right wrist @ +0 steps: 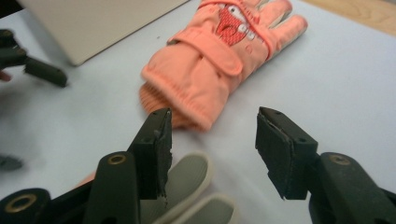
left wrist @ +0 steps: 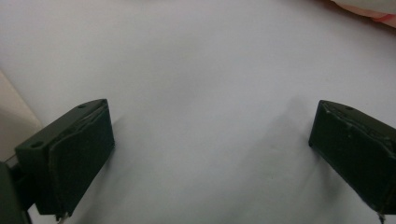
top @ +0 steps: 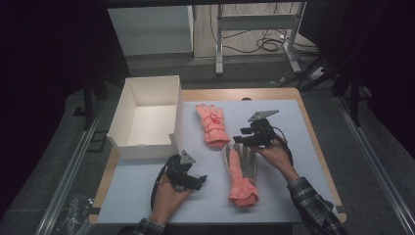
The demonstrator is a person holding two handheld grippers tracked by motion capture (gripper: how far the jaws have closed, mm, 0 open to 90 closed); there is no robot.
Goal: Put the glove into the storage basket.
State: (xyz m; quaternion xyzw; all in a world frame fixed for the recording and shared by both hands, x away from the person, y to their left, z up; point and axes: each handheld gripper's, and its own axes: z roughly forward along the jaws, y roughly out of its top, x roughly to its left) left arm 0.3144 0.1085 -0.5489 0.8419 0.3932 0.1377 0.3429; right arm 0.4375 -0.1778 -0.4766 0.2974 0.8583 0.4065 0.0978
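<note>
Here, two orange gloves lie on the pale sheet that covers the table [top: 293,147]. The near glove [top: 242,176] lies palm up, grey fingers pointing away from the person, cuff toward the front edge. The far glove [top: 212,123] lies back up with a red patch showing, just right of the white box [top: 147,117] — the two gloves are near each other but apart.

The right tool [top: 243,138] hovers over the near glove's fingertips; in the right gripper view its jaws stand apart with nothing pinched between them — released, the grey fingers [right wrist: 187,179] just below.

The left tool [top: 196,181] rests low over bare sheet, left of the near glove and in front of the box, its jaws spread wide and holding nothing.
</note>
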